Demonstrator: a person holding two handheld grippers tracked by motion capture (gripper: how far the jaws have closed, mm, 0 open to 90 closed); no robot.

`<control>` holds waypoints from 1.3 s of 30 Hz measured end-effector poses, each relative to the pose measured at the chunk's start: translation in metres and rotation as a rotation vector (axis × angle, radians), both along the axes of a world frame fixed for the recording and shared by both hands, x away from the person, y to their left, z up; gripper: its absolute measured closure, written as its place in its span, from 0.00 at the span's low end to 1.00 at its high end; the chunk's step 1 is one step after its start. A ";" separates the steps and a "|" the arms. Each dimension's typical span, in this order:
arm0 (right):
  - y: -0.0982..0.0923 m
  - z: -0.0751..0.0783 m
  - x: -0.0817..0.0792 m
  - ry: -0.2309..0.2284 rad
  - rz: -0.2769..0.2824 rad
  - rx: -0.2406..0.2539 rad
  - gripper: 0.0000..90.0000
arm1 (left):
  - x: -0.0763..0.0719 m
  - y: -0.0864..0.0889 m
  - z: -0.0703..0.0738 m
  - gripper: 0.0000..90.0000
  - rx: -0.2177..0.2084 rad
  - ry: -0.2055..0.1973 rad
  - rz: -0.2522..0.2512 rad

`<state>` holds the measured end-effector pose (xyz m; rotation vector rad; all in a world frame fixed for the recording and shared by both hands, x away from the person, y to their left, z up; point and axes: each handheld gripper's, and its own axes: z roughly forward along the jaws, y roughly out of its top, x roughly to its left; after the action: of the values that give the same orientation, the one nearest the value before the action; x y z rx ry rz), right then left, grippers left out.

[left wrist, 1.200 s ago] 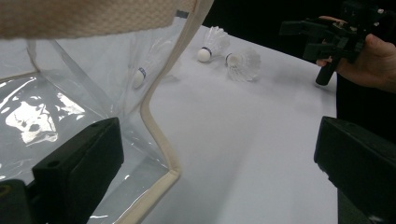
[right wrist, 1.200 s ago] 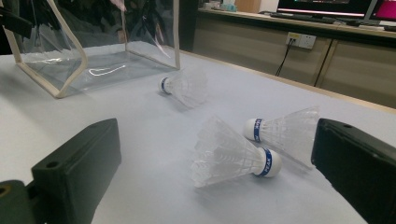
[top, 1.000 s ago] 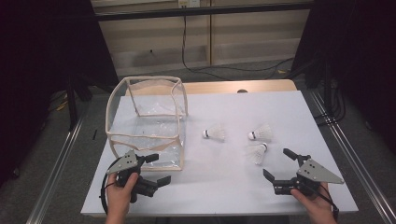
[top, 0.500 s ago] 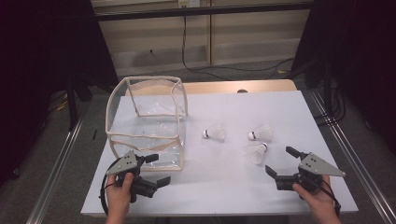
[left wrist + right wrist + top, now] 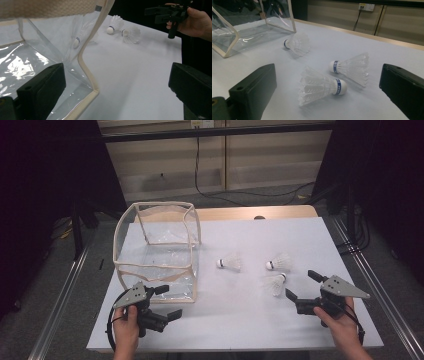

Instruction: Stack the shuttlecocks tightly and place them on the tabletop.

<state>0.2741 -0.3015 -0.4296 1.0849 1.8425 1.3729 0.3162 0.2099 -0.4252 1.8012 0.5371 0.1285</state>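
Observation:
Three white shuttlecocks lie on the white table: one (image 5: 230, 262) near the middle, one (image 5: 280, 263) to its right, one (image 5: 274, 284) nearest me. A clear plastic box (image 5: 160, 250) with beige trim stands at the left. My right gripper (image 5: 301, 284) is open, just right of the nearest shuttlecock and not touching it. In the right gripper view that shuttlecock (image 5: 319, 86) lies ahead between the open jaws of the right gripper (image 5: 327, 77), the others (image 5: 352, 66) (image 5: 297, 43) beyond. My left gripper (image 5: 169, 301) is open at the box's front right corner (image 5: 87, 62).
The white sheet (image 5: 240, 330) covers the table, with bare room along its front and at the far right. A wooden edge (image 5: 260, 212) runs along the back. Metal rails (image 5: 370, 280) flank the table. Cables hang on the far wall (image 5: 200, 165).
My right gripper has drifted a little to the right, staying open. The left gripper, the box and the shuttlecocks have not moved.

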 end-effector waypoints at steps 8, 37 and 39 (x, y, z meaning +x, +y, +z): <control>-0.002 0.000 0.008 0.023 -0.013 0.000 0.01 | -0.001 0.000 0.000 0.01 0.001 -0.007 0.000; 0.003 0.004 0.038 0.072 -0.059 -0.008 0.01 | -0.002 0.000 0.001 0.01 0.002 -0.020 -0.008; 0.002 0.005 0.041 0.068 -0.063 -0.016 0.01 | -0.002 0.000 0.001 0.01 0.000 -0.022 -0.006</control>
<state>0.3146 -0.2990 -0.4246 1.1851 1.8481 1.2982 0.3139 0.2096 -0.4242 1.7992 0.5158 0.1437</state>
